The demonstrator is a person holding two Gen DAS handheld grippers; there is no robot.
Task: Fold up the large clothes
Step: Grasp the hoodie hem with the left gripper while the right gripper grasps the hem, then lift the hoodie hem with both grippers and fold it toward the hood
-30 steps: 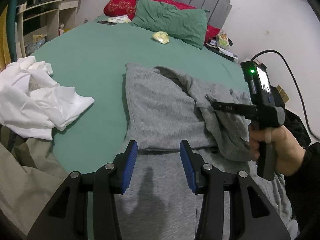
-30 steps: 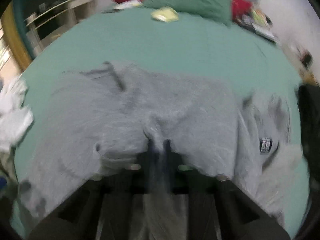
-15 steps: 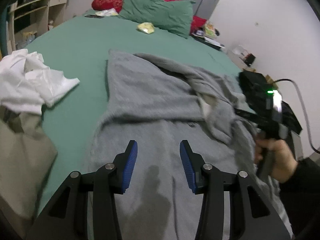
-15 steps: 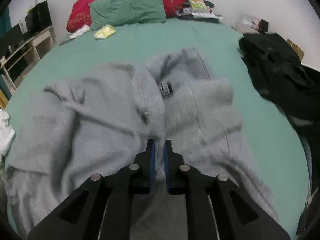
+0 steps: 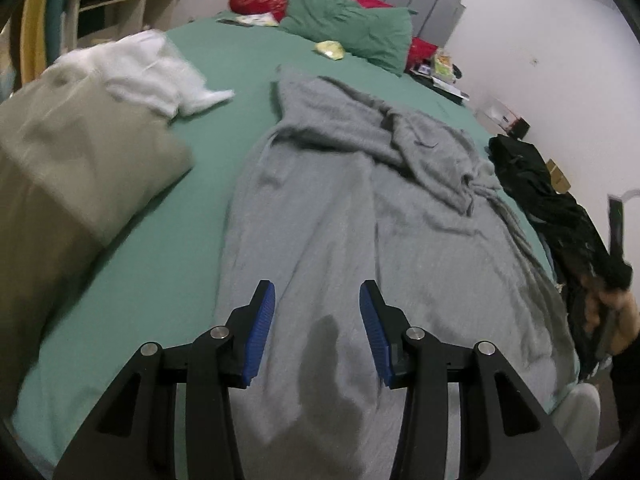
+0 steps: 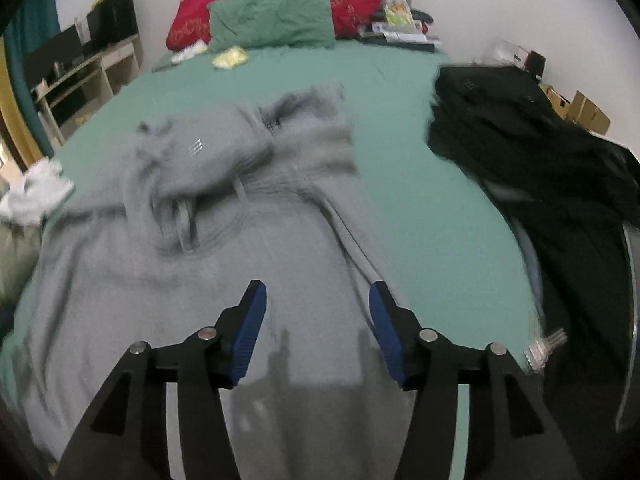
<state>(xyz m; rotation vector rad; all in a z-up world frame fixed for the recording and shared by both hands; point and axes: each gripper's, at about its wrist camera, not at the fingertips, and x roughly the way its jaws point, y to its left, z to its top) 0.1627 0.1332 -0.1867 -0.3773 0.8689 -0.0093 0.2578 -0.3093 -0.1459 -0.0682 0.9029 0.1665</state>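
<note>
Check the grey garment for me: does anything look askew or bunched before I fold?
Yes. The grey garment lies flat near both open grippers, but its far end is bunched: one part is flopped over in rumpled folds with a strap sticking out. It needs spreading first. Nothing looks spilled or damaged.

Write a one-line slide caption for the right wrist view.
Open right gripper above a rumpled grey garment on the green bed.

Your right gripper (image 6: 316, 320), which was pinched shut on the grey garment (image 6: 224, 248) a second ago, has let go and now hangs above it with jaws spread wide. The cloth you dragged has dropped into a bunched fold at the far end. Your left gripper (image 5: 317, 322) has swung, bringing the khaki garment (image 5: 76, 160) closer on its left.
</note>
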